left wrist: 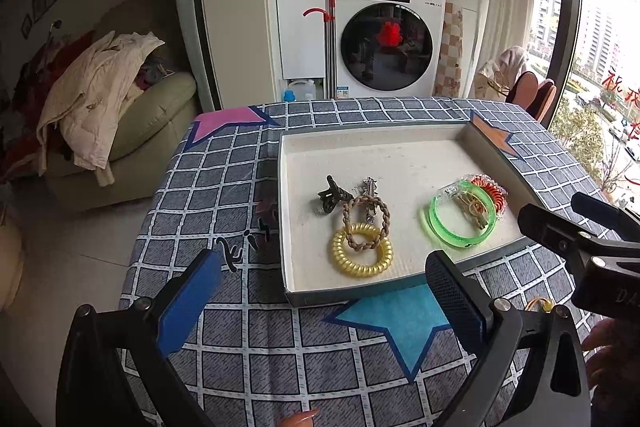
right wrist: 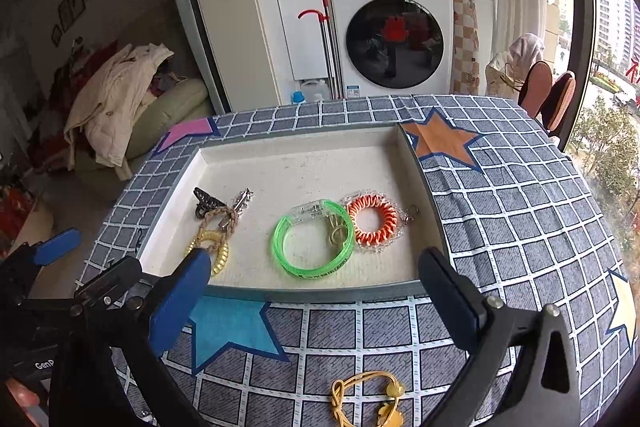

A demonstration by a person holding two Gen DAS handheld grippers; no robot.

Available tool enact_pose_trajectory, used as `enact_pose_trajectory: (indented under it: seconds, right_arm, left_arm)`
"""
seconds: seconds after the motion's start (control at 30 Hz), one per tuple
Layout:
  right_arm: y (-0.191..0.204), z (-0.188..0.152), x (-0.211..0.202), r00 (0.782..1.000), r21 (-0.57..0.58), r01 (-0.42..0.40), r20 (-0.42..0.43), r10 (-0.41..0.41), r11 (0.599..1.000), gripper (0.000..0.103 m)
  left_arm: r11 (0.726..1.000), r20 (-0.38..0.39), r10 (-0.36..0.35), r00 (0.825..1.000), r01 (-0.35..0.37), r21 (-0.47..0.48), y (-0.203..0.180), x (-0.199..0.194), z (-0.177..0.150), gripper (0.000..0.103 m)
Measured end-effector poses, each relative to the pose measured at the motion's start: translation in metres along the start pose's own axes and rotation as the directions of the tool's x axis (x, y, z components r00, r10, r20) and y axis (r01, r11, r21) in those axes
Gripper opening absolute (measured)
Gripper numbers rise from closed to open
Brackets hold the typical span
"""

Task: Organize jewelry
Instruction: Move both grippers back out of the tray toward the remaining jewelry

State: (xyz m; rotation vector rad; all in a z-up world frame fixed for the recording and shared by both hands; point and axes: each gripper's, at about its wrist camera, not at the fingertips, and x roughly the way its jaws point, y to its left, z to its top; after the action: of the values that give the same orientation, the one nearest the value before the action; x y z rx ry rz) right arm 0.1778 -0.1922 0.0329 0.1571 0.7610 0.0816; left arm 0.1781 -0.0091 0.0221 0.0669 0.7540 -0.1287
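A shallow white tray (left wrist: 304,155) (right wrist: 288,151) lies on the checked tablecloth. Inside it on the left are a dark claw clip (left wrist: 330,197) (right wrist: 206,201), a silver clip (left wrist: 370,187) (right wrist: 242,201), a braided brown ring (left wrist: 366,223) (right wrist: 218,223) and a yellow coil tie (left wrist: 362,253) (right wrist: 220,255). On the right lie a green bangle (left wrist: 460,215) (right wrist: 314,245) and an orange-and-clear coil bracelet (left wrist: 490,193) (right wrist: 372,223). A yellow cord with charms (right wrist: 368,397) rests on the cloth close to me. My left gripper (left wrist: 320,303) and right gripper (right wrist: 314,301) are both open and empty, short of the tray's near rim.
The table's left edge drops to a tiled floor, with a sofa (left wrist: 132,131) piled with clothes beyond. A washing machine (left wrist: 386,43) and cabinets stand behind the table. Chairs (right wrist: 548,95) and a window are at the right. A hand (left wrist: 608,359) shows at the lower right.
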Motion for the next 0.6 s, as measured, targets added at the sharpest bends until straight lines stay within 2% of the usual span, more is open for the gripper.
enact_pose_trajectory:
  seconds: [0.23, 0.6]
  right_arm:
    - [-0.006, -0.001, -0.007, 1.000, 0.020, -0.001, -0.007, 0.002, 1.000, 0.103]
    - [-0.004, -0.009, -0.018, 0.997, -0.021, 0.056, -0.044, -0.057, 0.998, 0.103]
  left_arm:
    - [1.000, 0.003, 0.022, 1.000, -0.022, -0.007, 0.004, -0.009, -0.005, 0.103]
    - [1.000, -0.019, -0.001, 1.000, 0.000, -0.028, 0.018, -0.019, -0.023, 0.103]
